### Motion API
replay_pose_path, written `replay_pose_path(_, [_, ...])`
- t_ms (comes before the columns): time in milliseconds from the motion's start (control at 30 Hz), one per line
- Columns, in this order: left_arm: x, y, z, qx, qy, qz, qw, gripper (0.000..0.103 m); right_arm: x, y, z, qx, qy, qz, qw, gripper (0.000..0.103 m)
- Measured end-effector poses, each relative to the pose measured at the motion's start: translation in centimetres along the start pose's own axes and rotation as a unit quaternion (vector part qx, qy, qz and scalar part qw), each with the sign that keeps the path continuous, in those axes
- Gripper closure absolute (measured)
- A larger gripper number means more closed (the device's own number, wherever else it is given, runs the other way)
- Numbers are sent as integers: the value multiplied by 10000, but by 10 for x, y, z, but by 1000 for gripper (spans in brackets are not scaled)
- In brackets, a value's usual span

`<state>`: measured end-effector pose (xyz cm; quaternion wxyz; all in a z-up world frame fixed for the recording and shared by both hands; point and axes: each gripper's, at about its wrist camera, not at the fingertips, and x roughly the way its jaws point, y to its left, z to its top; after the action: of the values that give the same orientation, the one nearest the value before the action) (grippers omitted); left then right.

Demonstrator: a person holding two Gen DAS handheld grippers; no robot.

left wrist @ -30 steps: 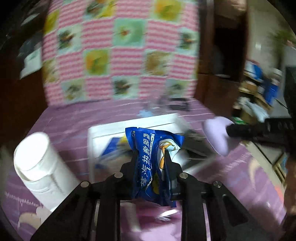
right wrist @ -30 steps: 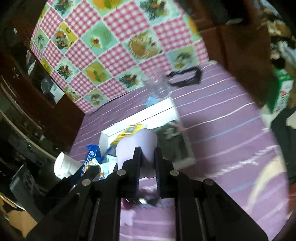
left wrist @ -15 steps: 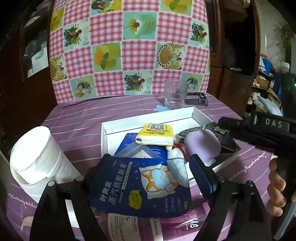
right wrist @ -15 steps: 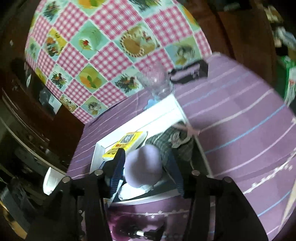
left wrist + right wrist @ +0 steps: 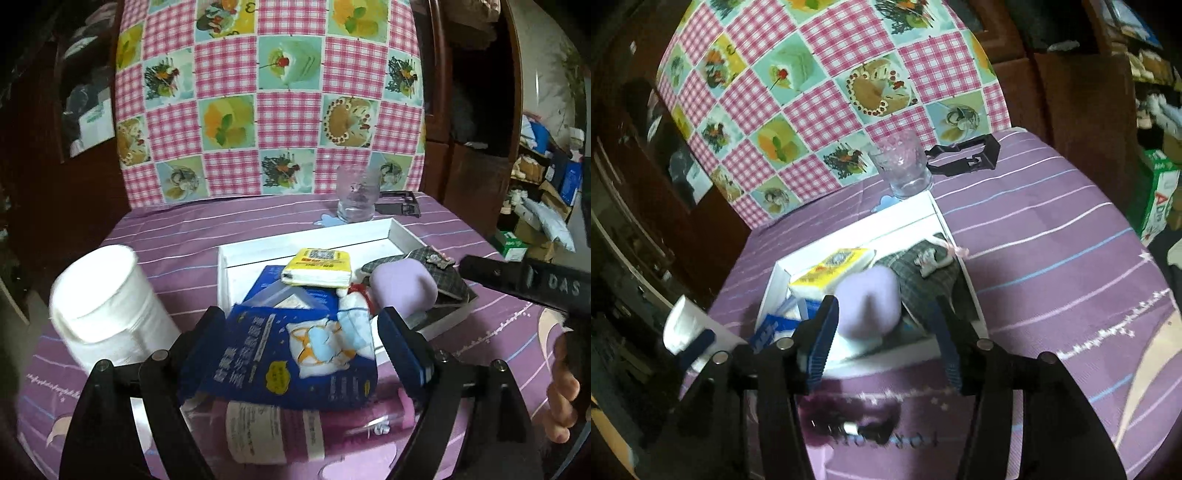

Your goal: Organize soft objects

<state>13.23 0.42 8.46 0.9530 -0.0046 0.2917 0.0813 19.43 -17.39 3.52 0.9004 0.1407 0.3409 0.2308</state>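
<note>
Blue pouch [image 5: 291,354] lay across the near rim of the white tray [image 5: 406,233], partly over a pink-labelled packet [image 5: 273,428] on the purple cloth. Your left gripper [image 5: 299,332] stood wide apart around it, pads not pressing. Lilac pad [image 5: 868,302] sat inside the tray against the grey plaid piece [image 5: 923,280]; your right gripper [image 5: 884,321] was spread either side, also clear of it. Yellow tissue pack [image 5: 317,267] lay behind, glass [image 5: 356,197] past the far rim, white roll [image 5: 107,302] close on the left. A second ago you had both items clamped; both tongs had let go since.
</note>
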Motion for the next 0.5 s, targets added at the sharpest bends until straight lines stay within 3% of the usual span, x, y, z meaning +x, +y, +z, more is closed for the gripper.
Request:
replay_pose_path(233, [-23, 1, -13, -99, 7, -217, 9997, 18, -29, 7, -22, -409, -160, -215, 9988, 49])
replay_pose_path(500, [-45, 10, -26, -351, 70, -155, 9992, 18, -51, 10, -32, -452, -269, -164, 9985, 49])
